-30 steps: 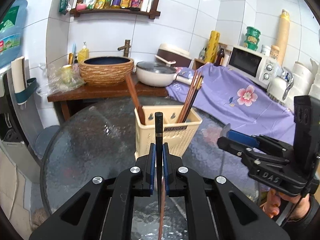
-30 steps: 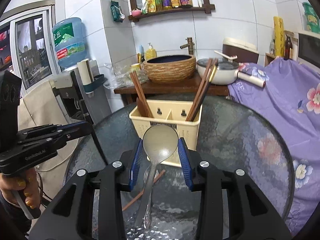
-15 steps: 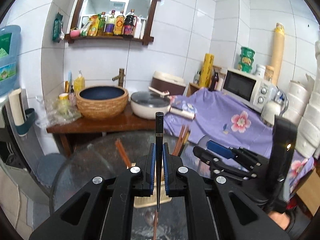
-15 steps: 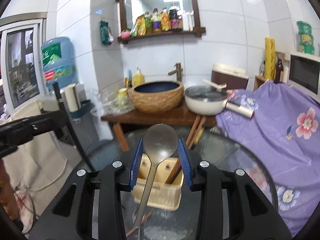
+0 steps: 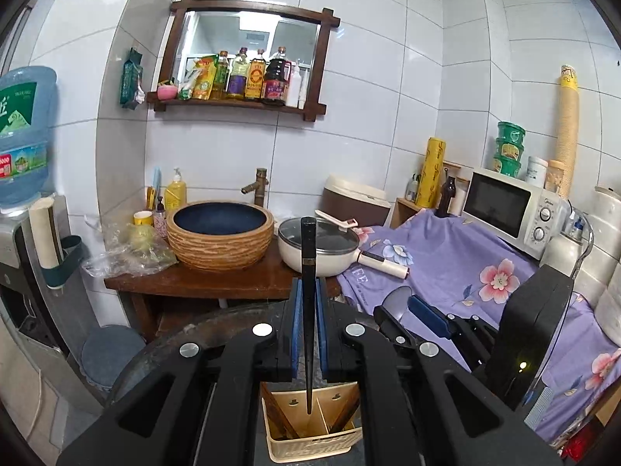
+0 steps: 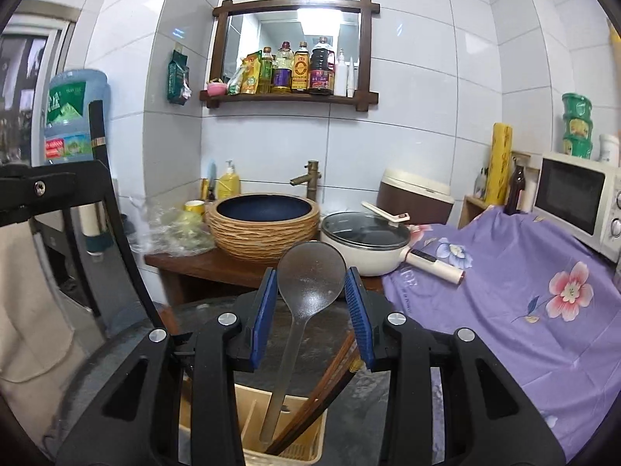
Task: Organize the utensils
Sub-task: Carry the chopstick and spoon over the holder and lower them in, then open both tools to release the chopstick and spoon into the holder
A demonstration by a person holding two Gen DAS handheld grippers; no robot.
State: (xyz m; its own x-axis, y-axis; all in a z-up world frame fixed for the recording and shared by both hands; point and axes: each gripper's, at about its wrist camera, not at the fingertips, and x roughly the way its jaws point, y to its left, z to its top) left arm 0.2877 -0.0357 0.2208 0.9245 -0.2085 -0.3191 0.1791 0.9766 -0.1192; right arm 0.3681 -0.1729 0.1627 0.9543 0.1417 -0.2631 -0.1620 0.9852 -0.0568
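My left gripper is shut on a black chopstick that stands upright, its lower tip hanging over the beige utensil holder directly below. My right gripper is shut on a metal spoon, bowl up between the blue pads, the handle slanting down over the holder. Brown chopsticks lean in the holder's right part. Each gripper shows in the other's view: the right one with the spoon, the left one with the black chopstick.
The holder stands on a round glass table. Behind it is a wooden counter with a woven basin and a lidded white pan. A purple floral cloth and microwave lie right, a water dispenser left.
Both grippers have risen and tilted up with their utensils. The holder has slid from ahead of them to underneath, and the two grippers have drawn closer together.
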